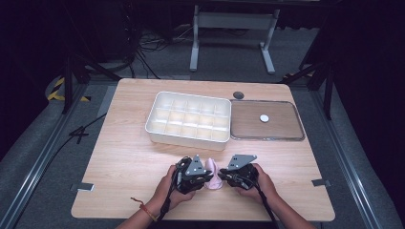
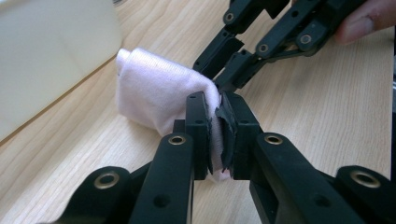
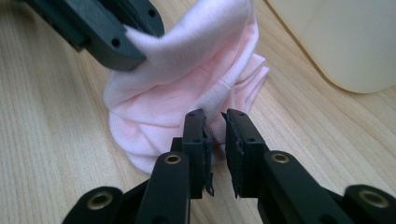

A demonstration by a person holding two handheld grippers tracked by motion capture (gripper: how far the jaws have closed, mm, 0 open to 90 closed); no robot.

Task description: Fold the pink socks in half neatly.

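Observation:
A small pink cloth (image 1: 213, 174) lies bunched on the wooden table near its front edge, between the two grippers. My left gripper (image 1: 205, 178) comes at it from the left and is shut on it. In the left gripper view the pads of the left gripper (image 2: 217, 116) pinch a fold of the cloth (image 2: 159, 98). My right gripper (image 1: 221, 179) sits at the cloth's right side. In the right gripper view the jaws of the right gripper (image 3: 215, 123) stand a narrow gap apart at the edge of the cloth (image 3: 187, 93), with no fabric pressed between the pads.
A white box (image 1: 186, 138) divided into several compartments stands behind the cloth at mid-table. To its right is a shallow clear tray (image 1: 267, 139) holding a small white disc (image 1: 264, 118). A dark round cap (image 1: 238, 95) is set in the tabletop behind the tray.

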